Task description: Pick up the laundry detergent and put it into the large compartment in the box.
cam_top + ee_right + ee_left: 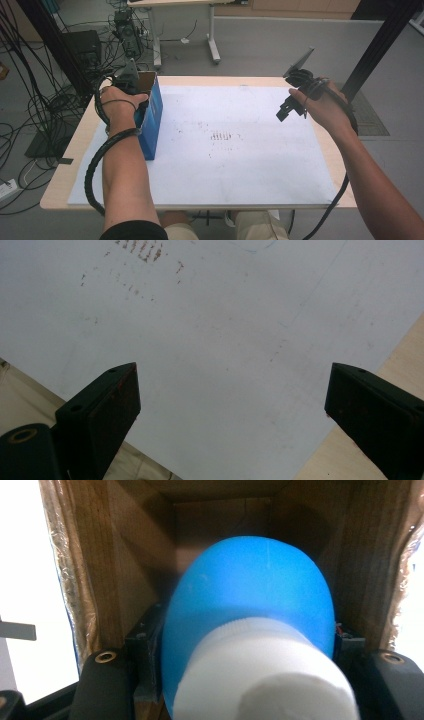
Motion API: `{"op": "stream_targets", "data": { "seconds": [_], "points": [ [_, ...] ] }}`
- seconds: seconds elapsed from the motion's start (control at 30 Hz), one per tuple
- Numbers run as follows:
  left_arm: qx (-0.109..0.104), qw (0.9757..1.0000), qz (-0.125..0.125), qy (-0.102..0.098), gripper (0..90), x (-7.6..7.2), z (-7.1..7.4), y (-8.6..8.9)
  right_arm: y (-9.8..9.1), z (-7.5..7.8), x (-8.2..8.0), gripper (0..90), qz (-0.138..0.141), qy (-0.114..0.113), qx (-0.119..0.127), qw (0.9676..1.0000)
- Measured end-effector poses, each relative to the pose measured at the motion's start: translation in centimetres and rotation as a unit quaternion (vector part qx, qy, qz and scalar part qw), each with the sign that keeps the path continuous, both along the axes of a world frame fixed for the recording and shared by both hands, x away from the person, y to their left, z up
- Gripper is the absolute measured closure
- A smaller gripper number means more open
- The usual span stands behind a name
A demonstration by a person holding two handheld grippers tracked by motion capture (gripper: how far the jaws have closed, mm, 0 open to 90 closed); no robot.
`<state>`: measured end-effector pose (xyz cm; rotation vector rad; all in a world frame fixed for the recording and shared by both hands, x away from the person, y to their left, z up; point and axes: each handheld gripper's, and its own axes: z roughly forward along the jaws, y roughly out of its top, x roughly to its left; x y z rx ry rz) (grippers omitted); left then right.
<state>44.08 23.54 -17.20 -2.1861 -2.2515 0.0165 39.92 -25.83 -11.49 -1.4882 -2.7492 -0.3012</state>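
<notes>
Left gripper (131, 75) is poked into the open top of the tall blue cardboard box (152, 117) at the table's left edge, jaws clamped on a blue plastic bottle with a white ribbed cap (250, 630) inside it. Right gripper (232, 405) hangs wide open, holding nothing, over the white sheet (225, 315) covering the wooden table (65, 165).
</notes>
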Motion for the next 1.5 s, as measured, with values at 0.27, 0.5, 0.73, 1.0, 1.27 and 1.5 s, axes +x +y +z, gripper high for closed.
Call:
{"op": "stream_targets", "data": {
  "seconds": [0.27,0.5,0.73,1.0,1.27,1.5],
  "points": [
    [0.0,1.0,0.001,-0.001,36.3,-0.04,0.0,0.0,0.01,0.0,-0.02,7.7,0.0,0.0,0.0,1.0],
    [0.0,1.0,0.0,-0.002,36.3,-0.12,0.0,0.04,0.06,0.18,-0.09,7.7,-0.001,-0.002,-0.001,1.0],
    [0.0,1.0,0.0,-0.004,36.3,-0.18,-0.02,0.04,0.05,0.22,-0.1,7.7,-0.001,-0.002,0.0,1.0],
    [0.002,1.0,0.0,-0.005,36.2,-0.2,-0.03,-0.08,-0.04,0.25,-0.18,7.7,-0.001,-0.003,0.0,1.0],
    [0.003,1.0,0.0,-0.004,36.3,-0.19,-0.03,-0.15,-0.19,0.29,-0.2,7.7,-0.004,-0.003,-0.001,1.0],
    [0.003,1.0,-0.001,-0.003,36.2,-0.13,-0.01,-0.1,-0.14,0.29,-0.14,7.7,-0.002,-0.004,0.0,1.0]
  ]
}}
